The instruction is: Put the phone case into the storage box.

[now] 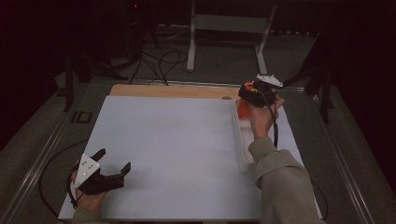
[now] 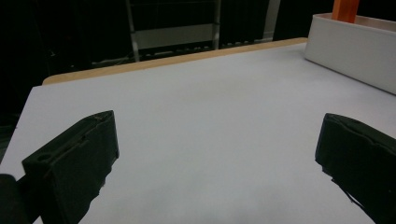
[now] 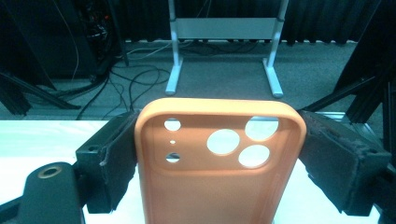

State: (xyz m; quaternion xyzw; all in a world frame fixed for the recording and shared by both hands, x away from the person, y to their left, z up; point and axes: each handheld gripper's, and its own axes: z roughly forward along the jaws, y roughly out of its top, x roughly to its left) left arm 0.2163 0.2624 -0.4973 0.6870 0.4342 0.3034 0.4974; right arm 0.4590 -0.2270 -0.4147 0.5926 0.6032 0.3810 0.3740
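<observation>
At the left, the left tool [image 1: 113,164] is being kept low over the near left corner of the table [image 1: 177,140], its jaws spread wide apart with nothing between them. It is apparently being parked there, well apart from the work, so that the middle of the white surface is being left free. In the left gripper view the bare table top is being looked along between the two black jaws, and the white tray [image 2: 355,44] is being seen at the far right with an orange edge rising from it.

Toward the right, the long white tray [image 1: 241,140] is lying along the table's right side. Over its far end the right tool [image 1: 246,99] is being held, clamped on the orange phone case [image 3: 219,163]. The case is being gripped by its two long sides and kept upright, probably so that it can be lifted out of, or lowered into, the tray without catching on the wall.

The case is being shown as plain matte orange with rounded corners, three large round camera openings and a few smaller holes beside them.
</observation>
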